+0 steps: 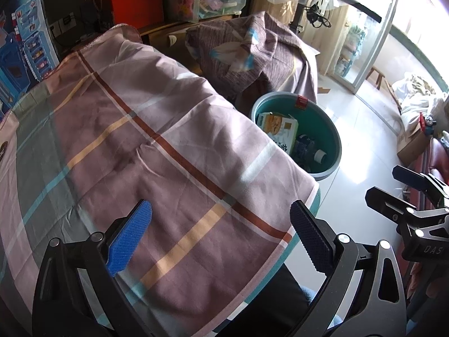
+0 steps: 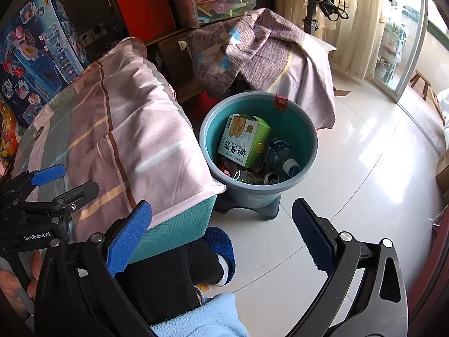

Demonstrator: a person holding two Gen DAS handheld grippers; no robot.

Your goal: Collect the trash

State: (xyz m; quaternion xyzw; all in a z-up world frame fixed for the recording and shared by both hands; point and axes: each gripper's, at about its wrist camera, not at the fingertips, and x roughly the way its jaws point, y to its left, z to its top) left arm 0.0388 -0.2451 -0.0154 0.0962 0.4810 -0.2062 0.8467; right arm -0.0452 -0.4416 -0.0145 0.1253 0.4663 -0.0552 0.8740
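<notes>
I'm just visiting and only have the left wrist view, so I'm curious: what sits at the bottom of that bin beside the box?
Observer: In the right wrist view the teal bin holds a drink can near the bottom, below the green box.
Operator: Is the bin straight on the floor?
Observer: No, it stands on a dark stool.
Operator: Is the right gripper carrying anything?
Observer: No, the right gripper is open, nothing between its fingers.
</notes>
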